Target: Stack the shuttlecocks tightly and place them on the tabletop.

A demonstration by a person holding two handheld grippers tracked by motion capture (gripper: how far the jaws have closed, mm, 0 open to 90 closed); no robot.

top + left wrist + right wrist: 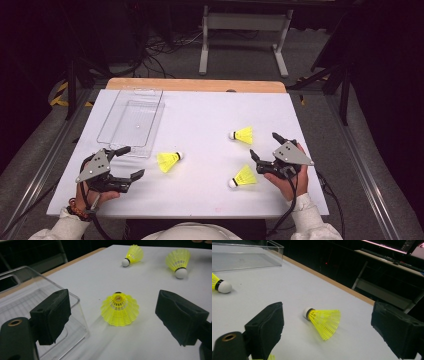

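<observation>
Three yellow shuttlecocks with white corks lie on the white table [200, 115]. The left one [170, 161] lies just ahead of my left gripper [134, 161], which is open; in the left gripper view this shuttlecock [120, 309] lies beyond the wide-apart jaws, skirt towards me. My right gripper [263, 144] is open too, between the far right shuttlecock [243, 135] and the near right one [243, 176]. In the right gripper view the far right shuttlecock [324, 321] lies on its side ahead of the jaws, untouched.
A clear plastic tray [131, 122] stands at the back left of the table, its near corner [75, 302] close to my left gripper's left finger [52, 315]. A wooden strip [195, 85] edges the table's far side. A metal stand [245, 30] is on the floor beyond.
</observation>
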